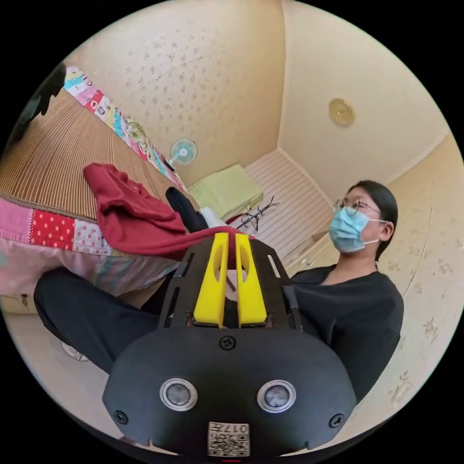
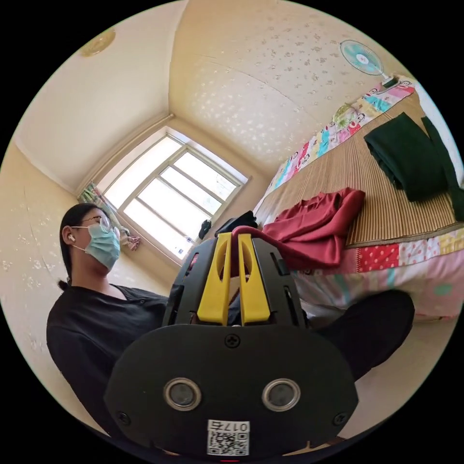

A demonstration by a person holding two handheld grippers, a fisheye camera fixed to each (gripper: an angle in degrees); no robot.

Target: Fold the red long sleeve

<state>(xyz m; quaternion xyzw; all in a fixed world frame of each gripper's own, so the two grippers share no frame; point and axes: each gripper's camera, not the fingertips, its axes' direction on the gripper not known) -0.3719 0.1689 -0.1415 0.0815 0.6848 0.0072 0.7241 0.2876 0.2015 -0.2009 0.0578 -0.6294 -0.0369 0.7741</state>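
Observation:
The red long sleeve point(image 1: 133, 212) lies bunched on the woven mat of the bed, one edge pulled off toward me. My left gripper point(image 1: 231, 238) has its yellow jaws shut on that stretched red edge. In the right gripper view the same red garment point(image 2: 316, 227) is heaped near the bed's edge, and my right gripper point(image 2: 234, 238) is shut on another part of its hem. The cloth runs taut from each set of jaws back to the heap. The other gripper point(image 1: 186, 209) shows as a dark shape beside the garment.
A folded dark green garment point(image 2: 408, 157) rests farther along the mat point(image 2: 386, 212). A patchwork quilt point(image 1: 53, 232) hangs over the bed's side. A person point(image 1: 357, 299) in black sits by the bed. A small fan point(image 2: 362, 58) and a window point(image 2: 169, 193) lie beyond.

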